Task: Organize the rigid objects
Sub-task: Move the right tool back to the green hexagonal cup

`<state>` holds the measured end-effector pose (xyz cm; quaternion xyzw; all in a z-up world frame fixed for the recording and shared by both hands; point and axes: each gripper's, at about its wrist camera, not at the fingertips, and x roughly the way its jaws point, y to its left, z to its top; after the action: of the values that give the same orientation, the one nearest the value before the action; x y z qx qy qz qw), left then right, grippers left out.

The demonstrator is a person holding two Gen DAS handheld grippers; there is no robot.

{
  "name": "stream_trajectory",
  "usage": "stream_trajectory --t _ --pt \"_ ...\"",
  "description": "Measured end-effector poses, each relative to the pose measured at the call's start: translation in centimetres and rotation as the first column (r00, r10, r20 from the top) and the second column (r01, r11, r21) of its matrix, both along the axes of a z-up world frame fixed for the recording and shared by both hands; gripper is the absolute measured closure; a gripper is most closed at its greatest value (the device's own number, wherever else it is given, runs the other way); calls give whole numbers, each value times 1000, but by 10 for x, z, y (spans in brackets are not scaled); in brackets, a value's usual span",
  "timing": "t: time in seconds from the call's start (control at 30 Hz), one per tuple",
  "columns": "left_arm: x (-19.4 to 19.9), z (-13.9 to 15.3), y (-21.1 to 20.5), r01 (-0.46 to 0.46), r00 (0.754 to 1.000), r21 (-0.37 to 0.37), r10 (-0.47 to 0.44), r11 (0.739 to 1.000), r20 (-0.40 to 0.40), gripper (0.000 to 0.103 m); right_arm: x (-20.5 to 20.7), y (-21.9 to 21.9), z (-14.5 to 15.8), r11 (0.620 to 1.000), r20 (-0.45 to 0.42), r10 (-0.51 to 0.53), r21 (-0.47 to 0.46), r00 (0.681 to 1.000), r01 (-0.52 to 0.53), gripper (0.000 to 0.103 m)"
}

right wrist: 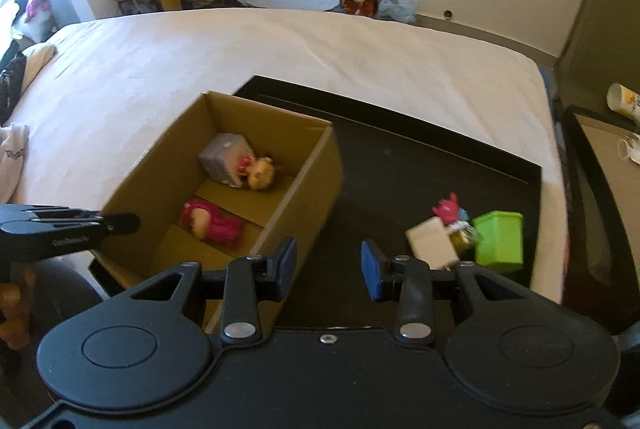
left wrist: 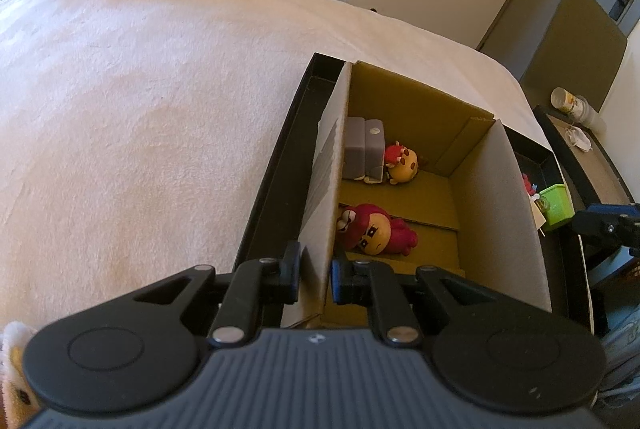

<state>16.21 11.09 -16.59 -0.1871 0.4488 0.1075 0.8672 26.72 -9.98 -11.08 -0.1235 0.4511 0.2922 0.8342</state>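
- Left wrist view: the left gripper [left wrist: 316, 279] has its fingers [left wrist: 291, 271] clamped on the near-left wall of the cardboard box [left wrist: 500, 213], one finger outside the wall, one inside.
- The box stands in a black tray [left wrist: 276, 165] on the bed [left wrist: 140, 109]; only this view shows the box's left wall edge-on and the narrow strip of tray left of it.
- Inside the box, a grey block [left wrist: 364, 147] lies at the far end with a yellow-faced figurine [left wrist: 402, 165] touching it; a red figurine [left wrist: 374, 231] lies nearer the gripper.
- Right of the box, a green cube [left wrist: 557, 207] is partly in sight.
- Right wrist view: the right gripper [right wrist: 329, 267] hangs over the tray [right wrist: 400, 165] just right of the box [right wrist: 308, 189], its fingers [right wrist: 370, 269] spread apart and holding nothing.
- Only this view shows the tray's open floor right of the box, with the green cube [right wrist: 500, 241], a white block [right wrist: 432, 243] and a small pink toy [right wrist: 446, 207] clustered together.
- The box holds the grey block [right wrist: 224, 157], the yellow-faced figurine [right wrist: 262, 173] and the red figurine [right wrist: 214, 223].
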Motion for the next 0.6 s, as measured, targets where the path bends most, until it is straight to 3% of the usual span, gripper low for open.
stream_trajectory --t 0.6 --pt "2 1 -5 2 1000 31 -2 1000 -9 91 24 -46 -35 995 33 -90 -48 995 92 65"
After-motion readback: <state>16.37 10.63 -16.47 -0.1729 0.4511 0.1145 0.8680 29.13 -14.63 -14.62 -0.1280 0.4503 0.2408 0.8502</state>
